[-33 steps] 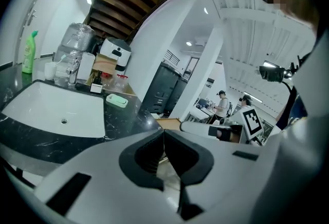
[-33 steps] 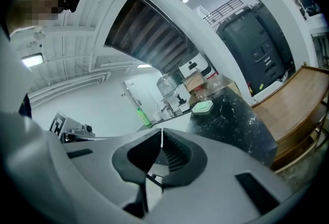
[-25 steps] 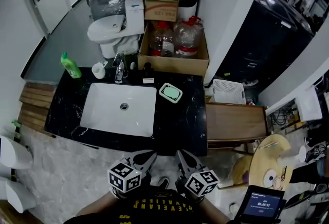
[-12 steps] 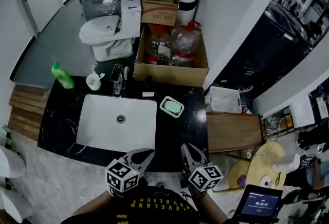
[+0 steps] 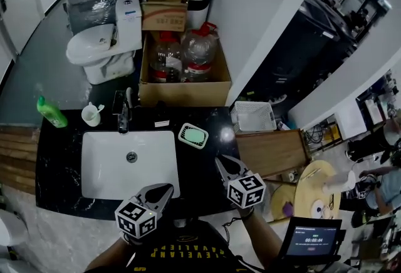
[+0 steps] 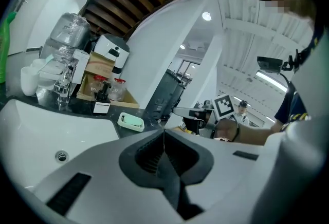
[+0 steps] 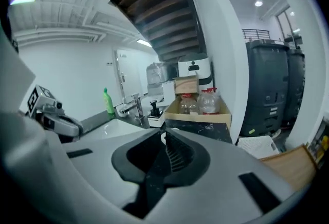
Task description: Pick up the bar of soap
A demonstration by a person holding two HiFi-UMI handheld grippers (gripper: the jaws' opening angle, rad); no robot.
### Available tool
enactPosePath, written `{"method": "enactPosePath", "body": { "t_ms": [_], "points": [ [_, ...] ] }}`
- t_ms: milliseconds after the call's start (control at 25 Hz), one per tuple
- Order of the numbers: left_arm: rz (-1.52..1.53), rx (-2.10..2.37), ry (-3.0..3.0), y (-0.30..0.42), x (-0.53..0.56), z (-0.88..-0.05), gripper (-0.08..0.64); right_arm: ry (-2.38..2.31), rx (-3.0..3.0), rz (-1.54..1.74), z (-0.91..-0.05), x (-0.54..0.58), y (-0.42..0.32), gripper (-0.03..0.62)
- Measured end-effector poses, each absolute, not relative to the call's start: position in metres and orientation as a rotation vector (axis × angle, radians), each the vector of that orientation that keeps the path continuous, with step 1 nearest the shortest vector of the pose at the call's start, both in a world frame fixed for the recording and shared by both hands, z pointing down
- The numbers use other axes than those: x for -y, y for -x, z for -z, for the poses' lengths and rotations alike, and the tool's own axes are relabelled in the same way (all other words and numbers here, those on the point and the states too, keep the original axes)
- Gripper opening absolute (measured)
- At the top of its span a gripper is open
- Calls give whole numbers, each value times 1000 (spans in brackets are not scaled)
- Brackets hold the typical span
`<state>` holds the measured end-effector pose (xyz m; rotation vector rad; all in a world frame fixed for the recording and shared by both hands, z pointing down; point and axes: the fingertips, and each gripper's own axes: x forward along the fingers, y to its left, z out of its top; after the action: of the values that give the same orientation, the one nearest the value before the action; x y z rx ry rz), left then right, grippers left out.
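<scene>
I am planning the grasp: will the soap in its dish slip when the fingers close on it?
The soap looks smooth and rounded, so it may slip when squeezed. Its shallow dish probably slides on the glossy counter if pushed. The soap looks solid, unlikely to bend.

Dim, fisheye-warped frames (ceiling lights glare overhead).

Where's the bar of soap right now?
In the head view, the bar of soap sits in its dish on the black counter, right of the sink.
</scene>
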<state>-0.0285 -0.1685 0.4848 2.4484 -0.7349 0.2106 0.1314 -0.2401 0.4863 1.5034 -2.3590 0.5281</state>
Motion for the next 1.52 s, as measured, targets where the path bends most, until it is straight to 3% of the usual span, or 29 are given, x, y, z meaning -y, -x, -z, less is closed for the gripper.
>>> {"method": "enactPosePath", "body": {
  "t_ms": [80,200,520,920,1520],
  "points": [
    [-207,742,-2453,27,171,-483,12,-1448,2343,-494,-491,251,-136,37],
    [-196,775,-2442,23,176,-481,12,-1355,2340,-470,-497,271,-140,129],
    [-202,838,-2379,21,172,-486,12,-1089,2293,-362,-525,317,-129,203],
    [-177,923,-2323,31,189,-493,12,-824,2155,-224,-578,355,-110,245],
    [-186,938,-2293,36,200,-498,12,-572,2019,-216,-619,367,-100,249]
  ]
}}
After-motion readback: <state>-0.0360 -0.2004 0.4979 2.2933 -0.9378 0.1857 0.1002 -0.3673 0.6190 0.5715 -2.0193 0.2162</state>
